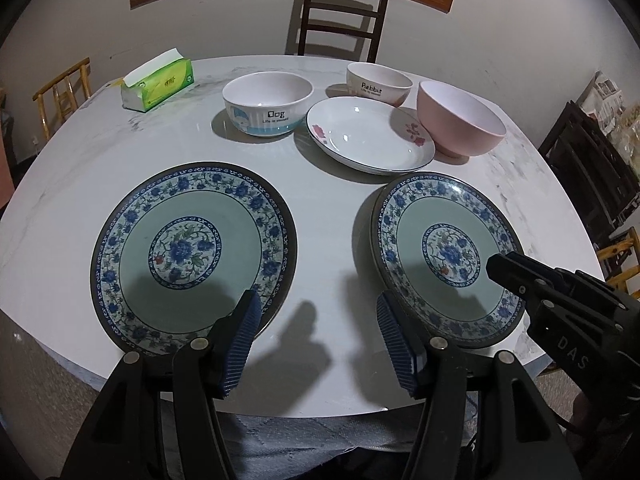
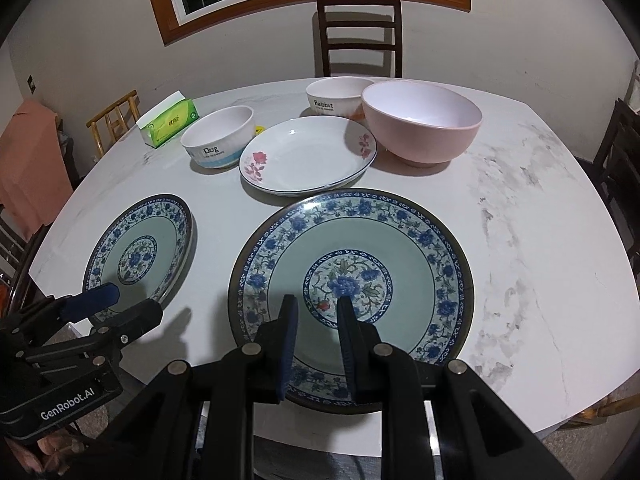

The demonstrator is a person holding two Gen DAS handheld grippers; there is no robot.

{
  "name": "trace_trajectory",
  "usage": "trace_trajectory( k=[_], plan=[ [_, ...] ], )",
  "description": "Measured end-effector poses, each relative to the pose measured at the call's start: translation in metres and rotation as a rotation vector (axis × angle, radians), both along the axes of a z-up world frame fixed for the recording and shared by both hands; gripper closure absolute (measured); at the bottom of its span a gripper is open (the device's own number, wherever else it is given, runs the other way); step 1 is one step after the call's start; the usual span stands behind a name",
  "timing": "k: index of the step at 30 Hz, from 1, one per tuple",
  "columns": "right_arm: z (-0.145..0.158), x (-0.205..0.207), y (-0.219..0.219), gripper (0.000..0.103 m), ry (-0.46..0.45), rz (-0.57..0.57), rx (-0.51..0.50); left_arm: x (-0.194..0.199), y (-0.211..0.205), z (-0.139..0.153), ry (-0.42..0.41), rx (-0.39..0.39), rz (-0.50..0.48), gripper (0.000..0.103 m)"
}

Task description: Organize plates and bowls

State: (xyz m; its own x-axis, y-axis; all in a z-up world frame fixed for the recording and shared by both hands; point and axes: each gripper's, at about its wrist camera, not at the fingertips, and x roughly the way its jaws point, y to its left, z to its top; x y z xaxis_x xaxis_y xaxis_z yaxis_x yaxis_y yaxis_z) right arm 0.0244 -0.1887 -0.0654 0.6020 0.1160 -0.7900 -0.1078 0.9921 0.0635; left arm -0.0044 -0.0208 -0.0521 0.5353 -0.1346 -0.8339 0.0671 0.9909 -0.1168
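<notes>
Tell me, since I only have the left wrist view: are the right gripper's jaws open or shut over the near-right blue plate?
Observer: Open, but narrowly. The right wrist view shows a clear gap between the jaws of the right gripper, with nothing in them, over the near part of the right blue plate.
Operator: Is anything hidden behind the Dog bowl?
Observer: Yes. A small yellow object peeks out between the Dog bowl and the flowered white plate. It is too small to identify.
</notes>
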Motion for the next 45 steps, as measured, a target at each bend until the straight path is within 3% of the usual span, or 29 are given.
trace_trajectory(
  k=[24, 30, 45],
  plan=[
    [-0.002, 0.002, -0.037, 0.082, 0.015, -0.019, 0.05, 0.01, -0.009, -0.012, 0.046, -0.033, -0.025, 0.046],
    [0.001, 0.007, -0.06, 0.082, 0.021, -0.021, 0.09, 0.017, -0.008, -0.015, 0.076, -0.09, -0.038, 0.046],
    [-0.022, 0.03, -0.148, 0.08, 0.147, -0.011, 0.368, 0.046, -0.007, -0.027, 0.152, -0.332, -0.108, 0.049]
  ],
)
